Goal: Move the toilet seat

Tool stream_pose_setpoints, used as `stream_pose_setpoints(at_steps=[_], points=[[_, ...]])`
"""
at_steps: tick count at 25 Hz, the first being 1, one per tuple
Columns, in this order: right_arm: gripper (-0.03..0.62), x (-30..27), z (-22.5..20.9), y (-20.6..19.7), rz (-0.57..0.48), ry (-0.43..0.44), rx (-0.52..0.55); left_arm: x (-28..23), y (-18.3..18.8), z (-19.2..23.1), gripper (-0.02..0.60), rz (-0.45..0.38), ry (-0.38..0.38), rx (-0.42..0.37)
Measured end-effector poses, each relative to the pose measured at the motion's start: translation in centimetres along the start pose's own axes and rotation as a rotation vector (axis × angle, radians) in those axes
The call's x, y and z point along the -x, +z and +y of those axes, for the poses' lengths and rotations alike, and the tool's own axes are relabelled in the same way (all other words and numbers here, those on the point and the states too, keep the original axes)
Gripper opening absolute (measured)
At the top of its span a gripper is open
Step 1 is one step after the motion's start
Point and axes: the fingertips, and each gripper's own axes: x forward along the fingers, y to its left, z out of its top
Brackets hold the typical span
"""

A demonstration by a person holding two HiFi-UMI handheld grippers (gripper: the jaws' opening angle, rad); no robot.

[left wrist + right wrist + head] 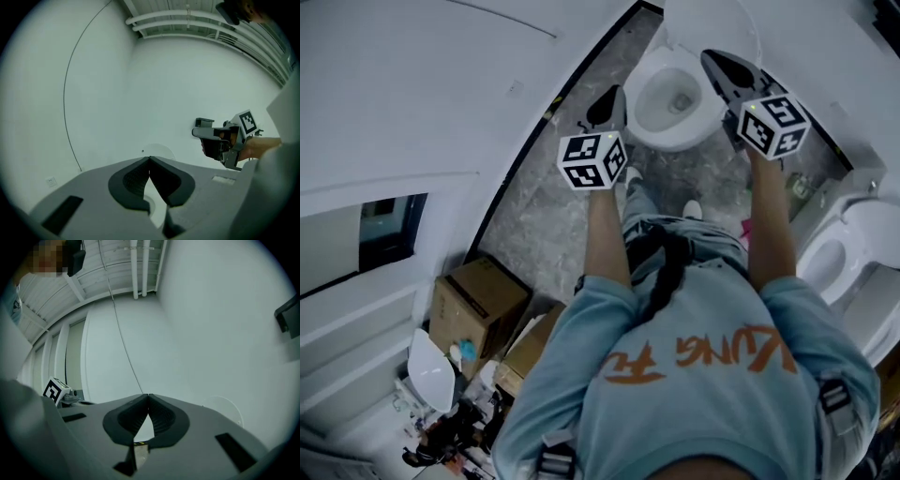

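Arms outstretched toward the toilet (649, 120), left hand-held gripper (613, 97) and right hand-held gripper (719, 62) both closed, empty.

- Grey mottled floor (548, 220) meets a curved white wall (431, 84).
- Brown cardboard box (478, 302) stands against that wall, with a second box (530, 349) just beside it.
- Small clutter (441, 422) lies near the boxes, its items not identifiable.
- Second toilet (848, 248) stands at the right edge.
- White pipes (187, 18) run overhead.

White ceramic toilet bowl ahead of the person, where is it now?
In the head view, the white ceramic toilet bowl sits top centre, between the left gripper and the right gripper.
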Motion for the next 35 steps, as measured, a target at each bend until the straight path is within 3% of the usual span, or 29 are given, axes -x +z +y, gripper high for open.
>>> stream_pose_setpoints(at_steps=[8, 17, 25, 35], points=[[0.000, -3.3, -2.0, -4.9, 0.097, -0.068, -0.023, -5.1, -5.2, 3.5, 0.002, 0.196, -0.079, -0.001], [0.005, -6.7, -2.0, -18.2, 0.249, -0.214, -0.220, -8.5, -15.7, 8.5, 0.003, 0.504, -0.216, -0.039], [0.009, -11.9, -3.1, -27.4, 0.372, -0.312, -0.282, -14.4, -23.1, 13.0, 0.003, 0.680, -0.456, -0.194], [0.042, -14.0, -3.2, -40.0, 0.618, -0.269, -0.276, -17.7, -35.3, 14.6, 0.003, 0.856, -0.690, -0.346]])
